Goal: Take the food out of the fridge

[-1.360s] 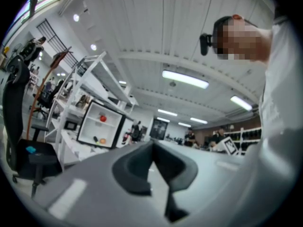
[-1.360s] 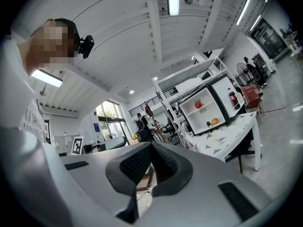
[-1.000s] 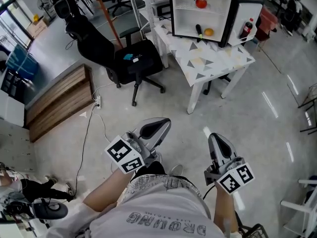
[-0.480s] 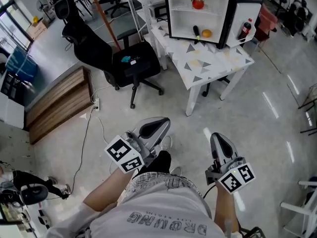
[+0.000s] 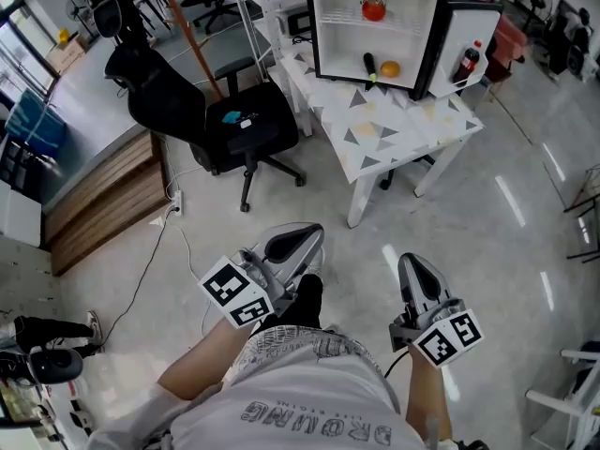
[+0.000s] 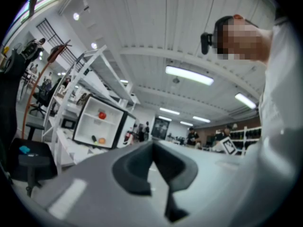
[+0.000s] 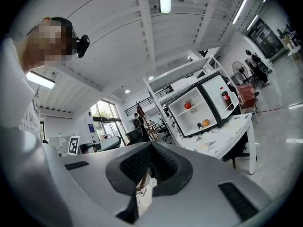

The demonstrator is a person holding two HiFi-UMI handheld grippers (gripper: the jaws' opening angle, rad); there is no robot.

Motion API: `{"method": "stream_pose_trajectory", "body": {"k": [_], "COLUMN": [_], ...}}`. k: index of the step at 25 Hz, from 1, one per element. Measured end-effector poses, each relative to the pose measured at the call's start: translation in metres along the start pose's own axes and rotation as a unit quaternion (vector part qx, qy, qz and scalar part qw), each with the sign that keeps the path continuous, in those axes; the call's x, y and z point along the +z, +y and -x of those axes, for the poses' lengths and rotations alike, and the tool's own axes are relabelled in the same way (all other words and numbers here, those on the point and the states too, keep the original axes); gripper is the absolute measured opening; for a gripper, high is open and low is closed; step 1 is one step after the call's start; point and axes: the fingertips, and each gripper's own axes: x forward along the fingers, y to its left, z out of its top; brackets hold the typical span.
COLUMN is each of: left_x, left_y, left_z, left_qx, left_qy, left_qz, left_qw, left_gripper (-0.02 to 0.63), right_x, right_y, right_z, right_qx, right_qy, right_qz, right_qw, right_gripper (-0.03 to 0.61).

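Closer than a second before: table (image 5: 394,129) and fridge (image 5: 342,40), both lower in the head view. Left gripper (image 5: 312,233) and right gripper (image 5: 406,260) were level, jaws together, empty. Chair (image 5: 248,120) stood left of the table. Fridge was open on the table: tomato (image 5: 373,7) up top, orange (image 5: 390,67) below, well apart from both grippers.

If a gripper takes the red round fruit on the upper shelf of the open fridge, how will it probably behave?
The red fruit looks round and smooth, so it may roll on the shelf if nudged. It is small beside the fridge, so probably light. If real, a hard squeeze might bruise it.
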Motion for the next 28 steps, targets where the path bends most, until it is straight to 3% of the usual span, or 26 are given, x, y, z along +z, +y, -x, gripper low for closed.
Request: {"method": "stream_pose_trajectory", "body": {"k": [11, 28], "left_x": [-0.001, 0.026], "left_y": [0.078, 0.221], "left_z": [-0.042, -0.121], "left_qx": [-0.008, -0.028], "left_qy": [0.011, 0.041], "left_qz": [0.014, 0.039], "left_qw": [0.9998, 0.998], "left_gripper": [0.005, 0.006], "right_x": [0.007, 0.042], "right_y": [-0.039, -0.099], "right_z": [-0.078, -0.22], "right_qx": [-0.008, -0.037], "right_qy": [0.008, 0.032], "right_qz": [-0.006, -0.02], "right_qw": [1.0, 0.999], "right_gripper": [-0.012, -0.011]}}
